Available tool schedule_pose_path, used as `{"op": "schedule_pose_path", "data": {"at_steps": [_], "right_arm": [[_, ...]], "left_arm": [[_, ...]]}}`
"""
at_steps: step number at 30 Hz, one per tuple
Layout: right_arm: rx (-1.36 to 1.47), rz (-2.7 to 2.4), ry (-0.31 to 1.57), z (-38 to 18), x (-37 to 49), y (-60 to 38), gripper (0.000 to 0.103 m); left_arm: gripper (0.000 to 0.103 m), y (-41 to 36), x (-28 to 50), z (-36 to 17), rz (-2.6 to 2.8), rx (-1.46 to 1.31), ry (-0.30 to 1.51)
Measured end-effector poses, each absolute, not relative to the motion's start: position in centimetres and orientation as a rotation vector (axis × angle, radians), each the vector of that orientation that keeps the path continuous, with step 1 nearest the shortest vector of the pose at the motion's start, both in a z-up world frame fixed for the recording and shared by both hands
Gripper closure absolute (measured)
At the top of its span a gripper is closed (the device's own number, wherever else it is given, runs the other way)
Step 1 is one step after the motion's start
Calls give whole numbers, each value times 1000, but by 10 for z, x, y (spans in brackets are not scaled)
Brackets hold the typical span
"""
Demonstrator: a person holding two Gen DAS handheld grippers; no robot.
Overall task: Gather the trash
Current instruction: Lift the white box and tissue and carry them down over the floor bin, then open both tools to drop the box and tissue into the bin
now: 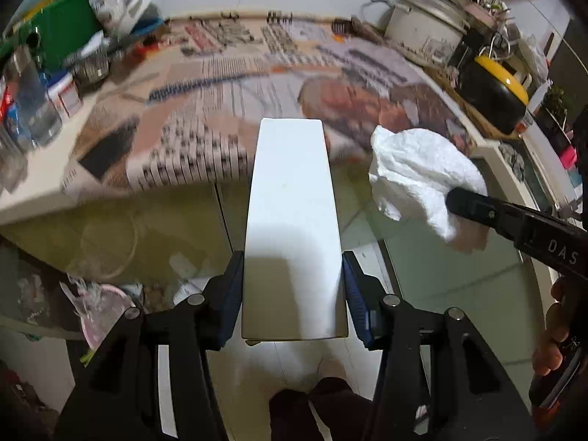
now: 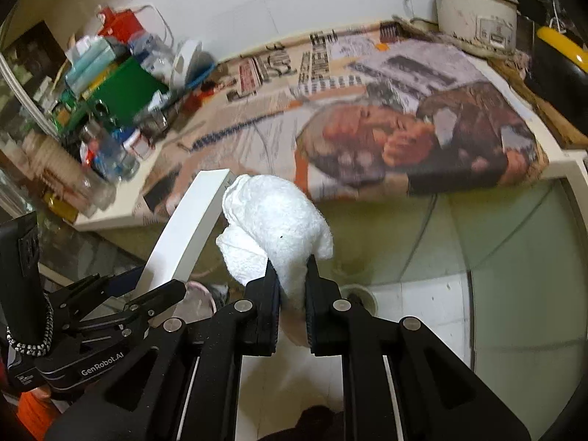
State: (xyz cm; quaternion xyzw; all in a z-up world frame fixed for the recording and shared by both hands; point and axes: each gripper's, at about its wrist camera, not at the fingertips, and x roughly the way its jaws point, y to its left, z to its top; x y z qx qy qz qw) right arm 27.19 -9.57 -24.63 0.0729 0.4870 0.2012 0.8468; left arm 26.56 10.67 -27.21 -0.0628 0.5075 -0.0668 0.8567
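My left gripper (image 1: 293, 268) is shut on a long white box (image 1: 294, 220) and holds it in the air in front of the table edge. The box also shows in the right wrist view (image 2: 187, 228), with the left gripper (image 2: 139, 283) below it. My right gripper (image 2: 291, 262) is shut on a crumpled white paper towel (image 2: 275, 220), held up beside the box. In the left wrist view the towel (image 1: 415, 176) hangs right of the box, with the right gripper (image 1: 463, 202) reaching in from the right.
A table covered with newspaper (image 1: 257, 92) lies ahead. Bottles, jars and a green box (image 1: 62, 36) crowd its left side. A white rice cooker (image 1: 426, 25) and a black and yellow helmet (image 1: 496, 92) stand at the right. A pink bin (image 1: 99, 312) with a plastic liner sits on the floor, lower left.
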Motion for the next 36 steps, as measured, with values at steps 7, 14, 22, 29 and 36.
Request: {"op": "schedule_pose_path", "data": {"at_steps": [7, 14, 22, 29, 36], "right_arm": [[152, 408, 1130, -313, 265, -111, 92], [132, 381, 1214, -429, 285, -131, 92], [123, 376, 1273, -591, 326, -132, 92], [95, 392, 1285, -710, 354, -115, 92], [118, 397, 1323, -785, 374, -103, 89]], "left_arm": [[53, 85, 262, -351, -137, -153, 1196], [53, 67, 279, -477, -128, -191, 1293], [53, 61, 316, -660, -146, -254, 1380], [52, 65, 340, -792, -150, -270, 1435], [53, 68, 358, -862, -147, -305, 1447]]}}
